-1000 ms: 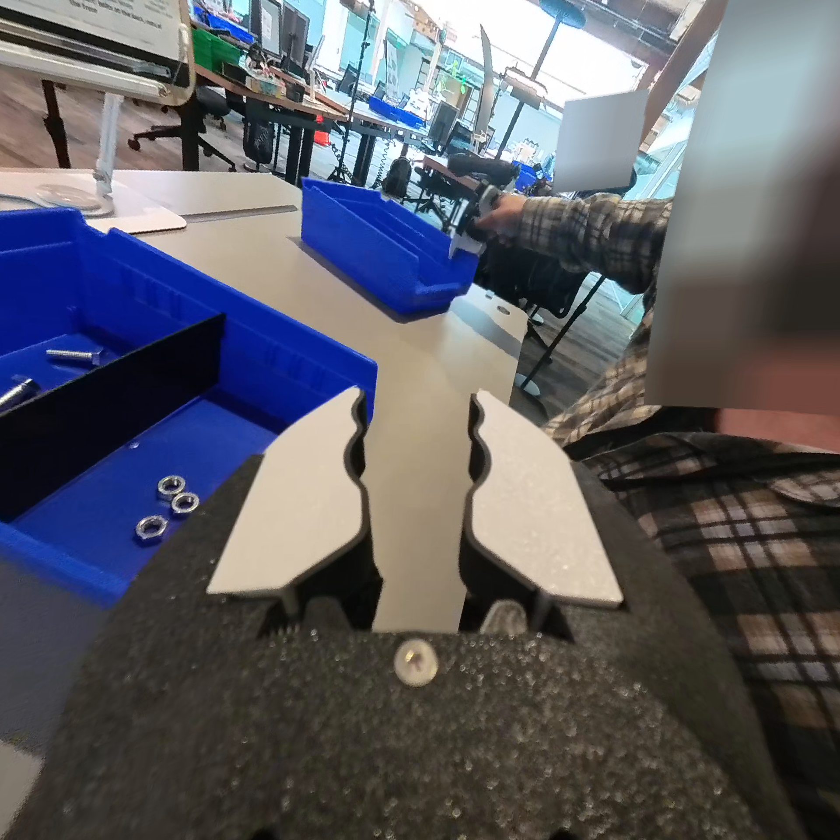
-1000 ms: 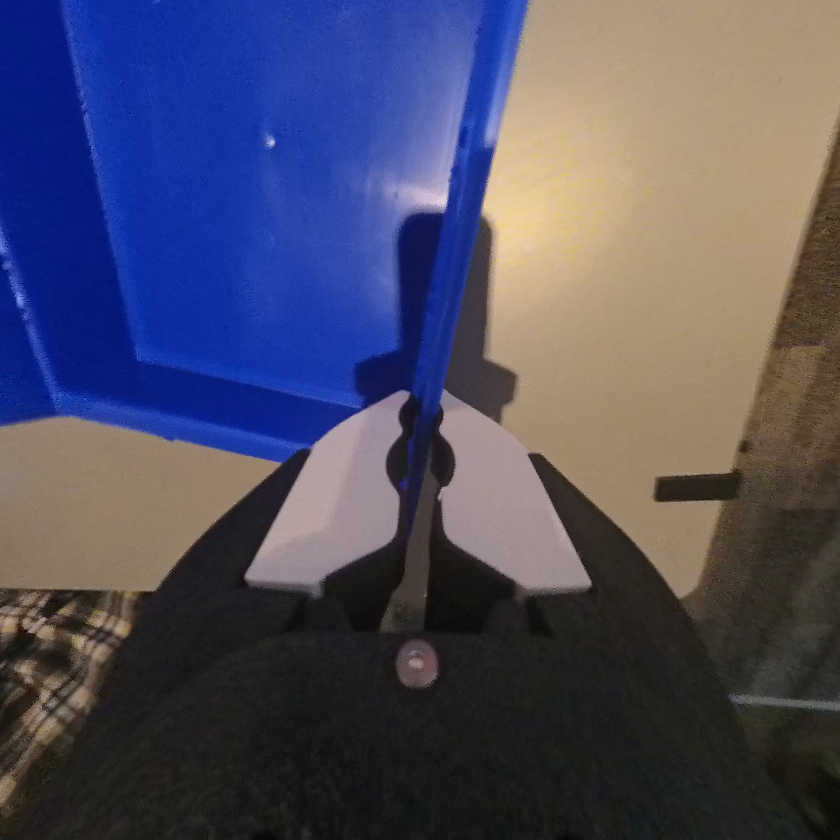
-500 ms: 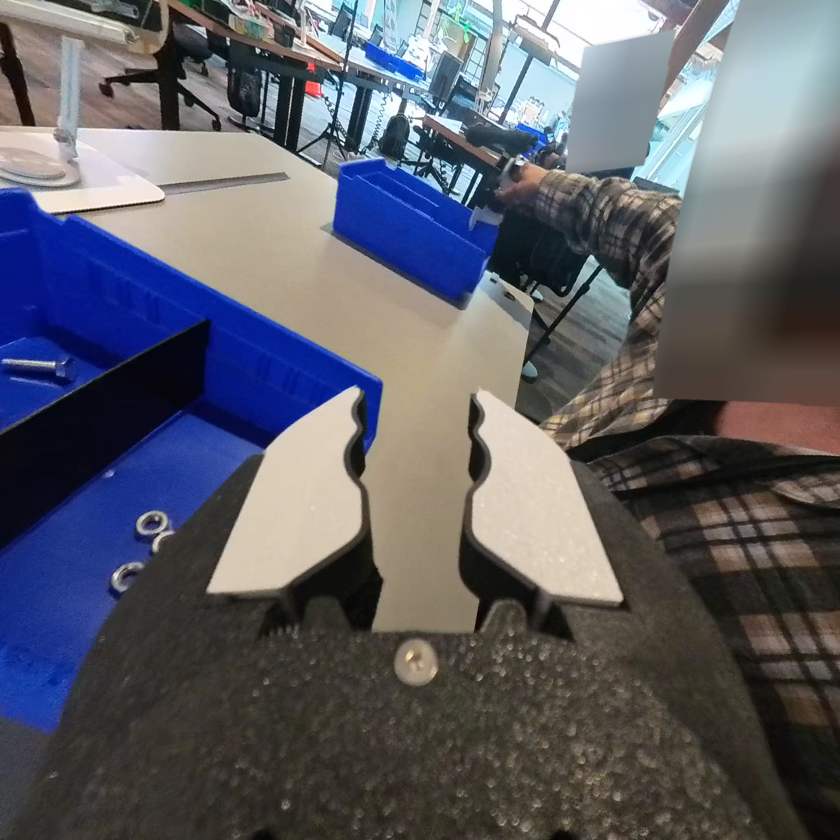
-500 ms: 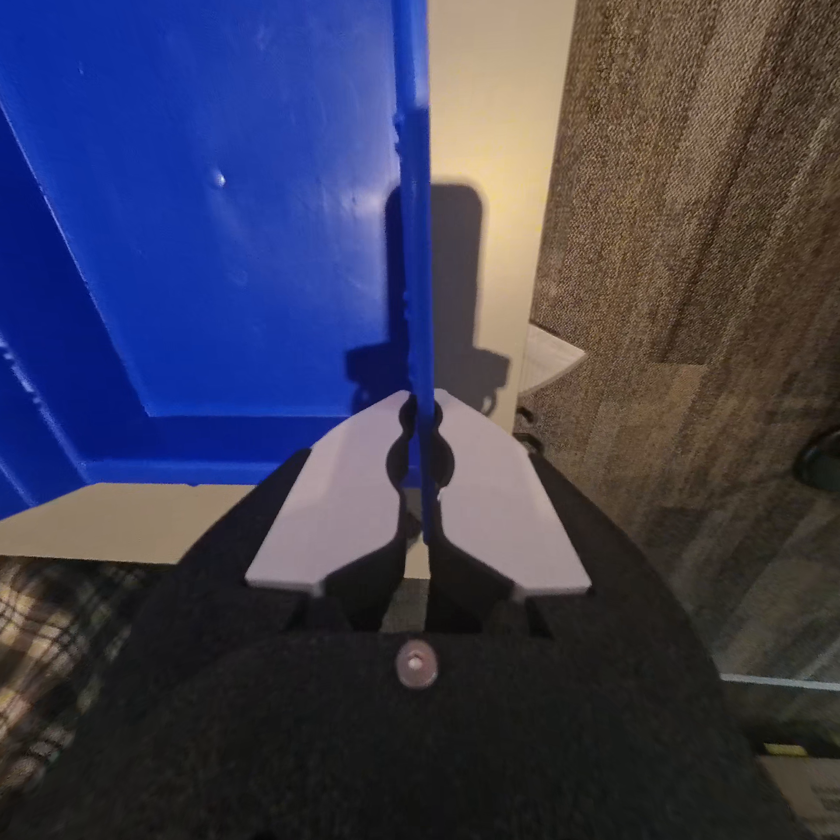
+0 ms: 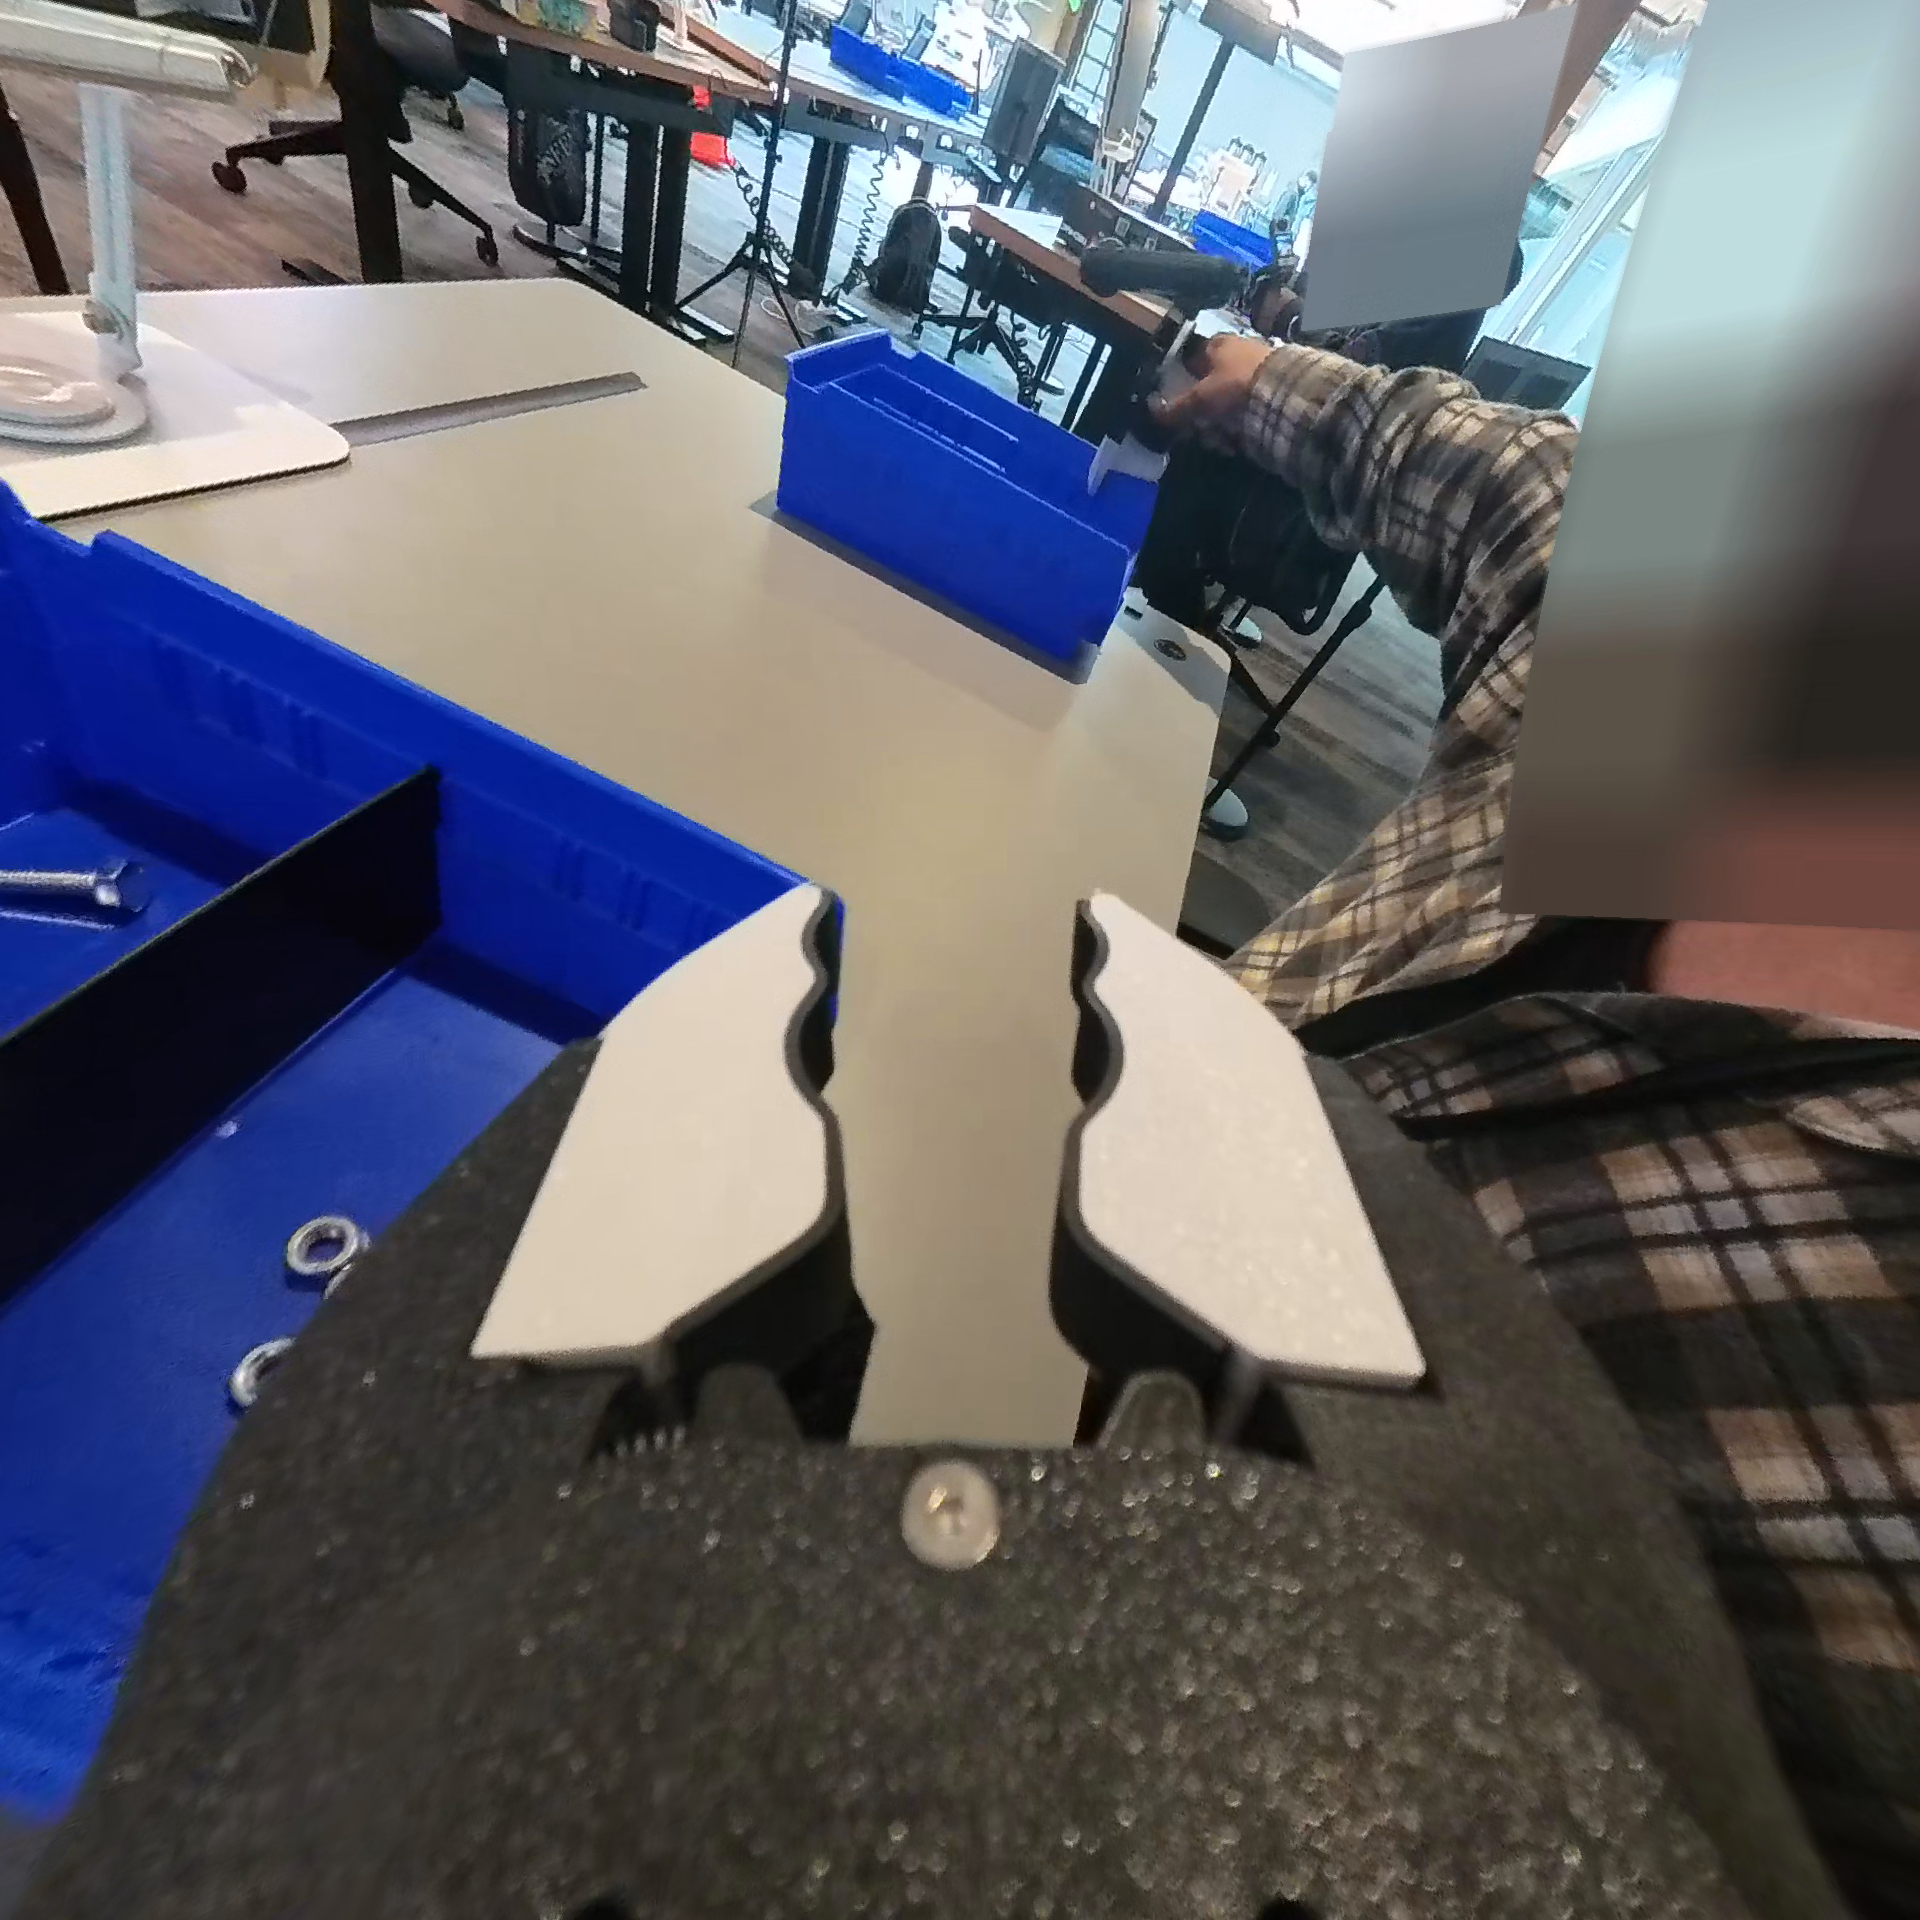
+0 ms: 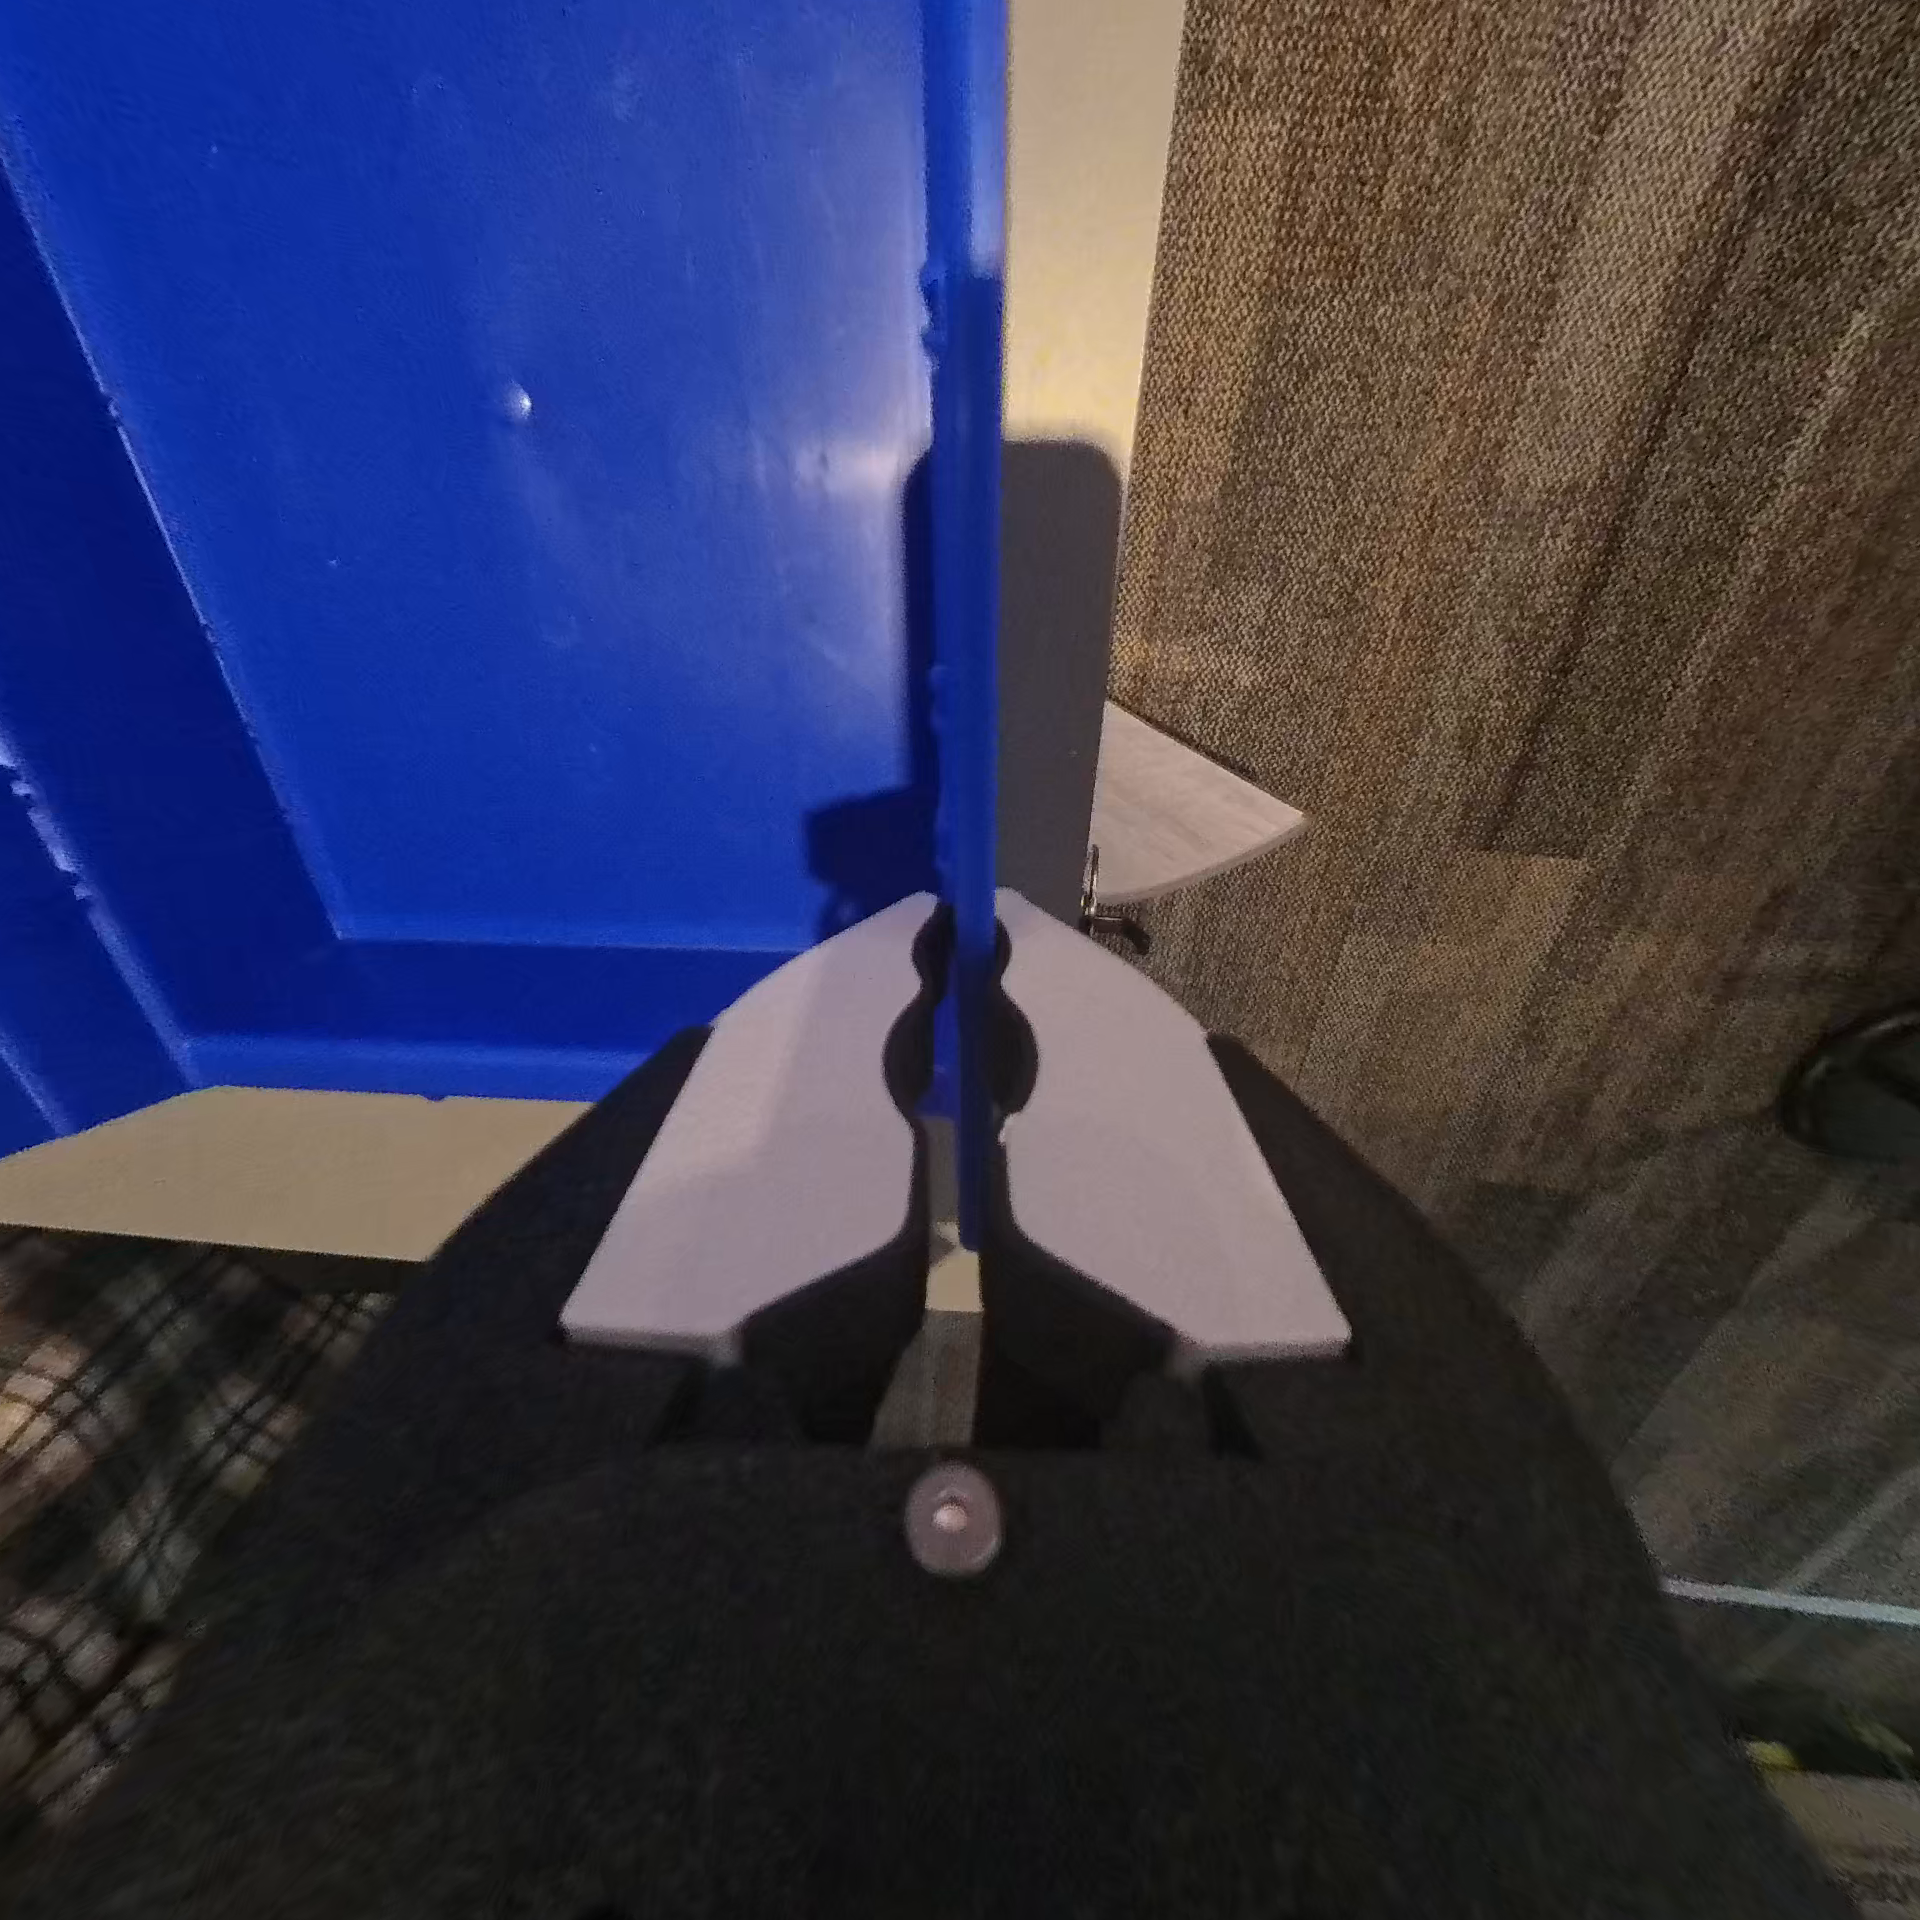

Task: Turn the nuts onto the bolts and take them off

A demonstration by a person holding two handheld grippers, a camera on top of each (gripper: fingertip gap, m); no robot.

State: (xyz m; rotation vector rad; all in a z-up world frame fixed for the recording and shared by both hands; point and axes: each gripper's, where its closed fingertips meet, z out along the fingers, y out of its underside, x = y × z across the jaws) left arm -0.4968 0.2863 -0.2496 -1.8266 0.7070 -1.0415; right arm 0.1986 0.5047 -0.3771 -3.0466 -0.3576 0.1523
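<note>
The left hand-held gripper hangs with its jaws parted wide and nothing between them, above the bare pale surface just beside the near corner of a blue bin. A black divider splits that bin. One bolt lies in the far compartment, and two nuts lie in the near one, close to the gripper's body, one partly hidden by it. Open surface runs between this bin and a second blue bin, which sits well apart at the surface's far edge.

The right hand-held gripper is clamped on the thin side wall of that second bin, the wall running edge-on between its closed jaws. The bin's floor is bare blue. Only a narrow strip of surface lies beyond the wall before the edge drops to the carpeted floor. A plaid sleeve reaches to that gripper in the left wrist view.
</note>
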